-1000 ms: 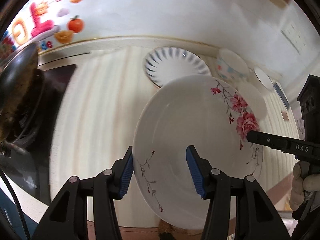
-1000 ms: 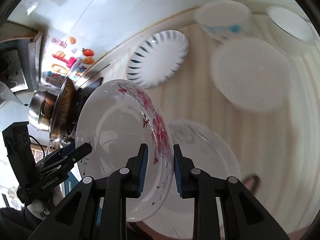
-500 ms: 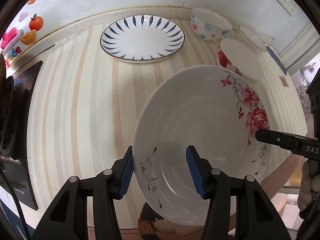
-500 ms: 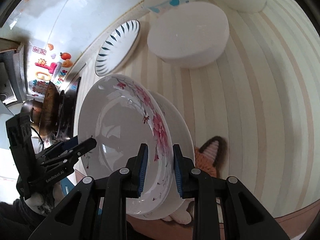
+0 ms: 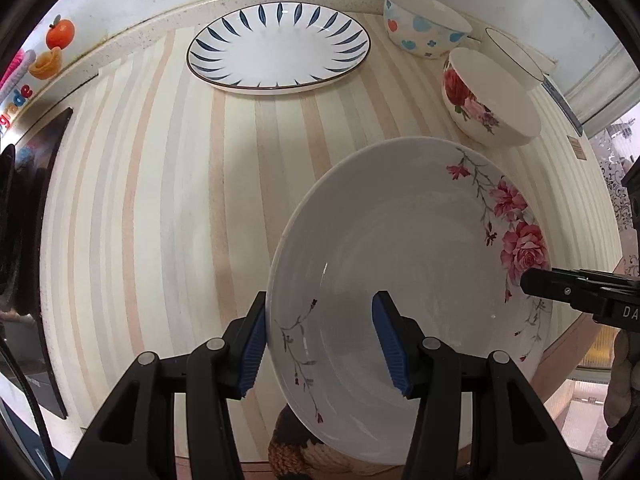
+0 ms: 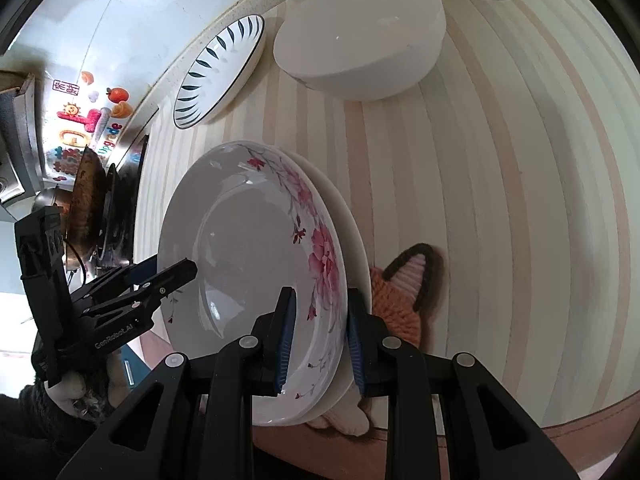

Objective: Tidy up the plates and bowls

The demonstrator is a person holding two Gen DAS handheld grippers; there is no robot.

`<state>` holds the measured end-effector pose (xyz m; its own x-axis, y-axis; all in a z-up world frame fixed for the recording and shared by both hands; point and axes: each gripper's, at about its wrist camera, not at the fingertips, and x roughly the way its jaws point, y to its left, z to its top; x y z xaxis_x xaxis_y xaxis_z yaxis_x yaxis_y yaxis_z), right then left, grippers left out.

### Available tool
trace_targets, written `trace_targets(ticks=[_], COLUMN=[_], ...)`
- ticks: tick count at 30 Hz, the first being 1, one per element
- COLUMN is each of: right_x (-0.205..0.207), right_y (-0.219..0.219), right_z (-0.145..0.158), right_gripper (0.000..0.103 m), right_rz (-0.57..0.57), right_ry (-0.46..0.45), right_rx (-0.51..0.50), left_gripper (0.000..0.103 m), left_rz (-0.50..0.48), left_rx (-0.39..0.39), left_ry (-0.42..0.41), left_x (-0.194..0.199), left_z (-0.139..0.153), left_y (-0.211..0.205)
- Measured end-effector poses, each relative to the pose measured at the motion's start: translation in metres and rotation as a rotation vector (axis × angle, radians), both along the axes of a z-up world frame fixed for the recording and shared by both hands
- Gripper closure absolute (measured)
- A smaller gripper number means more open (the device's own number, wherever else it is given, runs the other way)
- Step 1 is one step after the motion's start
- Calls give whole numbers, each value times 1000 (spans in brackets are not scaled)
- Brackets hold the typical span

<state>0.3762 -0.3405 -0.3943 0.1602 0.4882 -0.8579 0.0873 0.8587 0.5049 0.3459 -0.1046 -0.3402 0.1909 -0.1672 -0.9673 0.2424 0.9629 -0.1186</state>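
Note:
A deep white plate with pink flowers (image 5: 400,280) (image 6: 248,260) hangs tilted just above a plain white plate (image 6: 357,240) that lies on the striped counter. My left gripper (image 5: 320,344) (image 6: 168,272) is shut on its near-left rim, one pad outside and one inside. On the opposite, flowered rim my right gripper (image 6: 319,340) (image 5: 528,282) is shut too. Further back lie a blue-leaf plate (image 5: 280,48) (image 6: 216,76), a dotted bowl (image 5: 424,32), a rose bowl (image 5: 488,100) (image 6: 360,36) and a dark-rimmed white bowl (image 5: 516,56).
A knitted orange coaster (image 6: 404,292) (image 5: 288,452) sticks out from under the plain plate at the counter's front edge. A black stove (image 5: 24,240) with a pan (image 6: 88,208) borders the counter on the left. Bare striped counter (image 5: 160,200) spreads between stove and plates.
Both grippers have carried the flowered plate down and forward, from a steep tilt in the air to just over the plain plate. Neither grip changed.

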Motion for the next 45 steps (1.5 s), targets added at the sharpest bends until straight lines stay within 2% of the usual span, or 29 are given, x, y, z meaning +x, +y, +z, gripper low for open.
trace_targets(ticks=[3,9,13,18,22,26,31,36,39,41,43,45], right_x=[1,4,5,22,61,124,192,233,244,247,250,252], right_y=[-2,0,-5,-10,12,46,69,78,80,77,75,74], right_z=[3,10,19,46,77,96,76,39,22,15,11,7], right_gripper=[74,69,52,51,51,51,51,51,56,73,80,88], right_rz=[4,29,7,-59,-66,-86,-144,-202,-209,-210,-209,-208], right_ry=[18,74,86,60,-17,-87,-72,-7,24,28,35,36], right_rx=[-1,-18,-33,-18,-2,-36,-76,-90,-121,-143,-145,-151], left_gripper=[54,54,54,54,54,54,54,54,54,54,54,63], left_rz=[-4,61,112,156,179,204,200,147,118,100,80,68], left_rx=[-3,-71,-66,-39,-35,-25,-9,-8,-35,-56,-67,-61], left_ry=[-6,29,20,-14,-69,-117,-118,-48,4,19,14,-1], left_x=[-1,-1,2,16,51,110,177,216,231,235,237,238], left_z=[-1,6,15,26,39,47,32,-2,-22,-29,-32,-33], left_y=[-1,17,37,57,70,85,96,95,90,85,81,77])
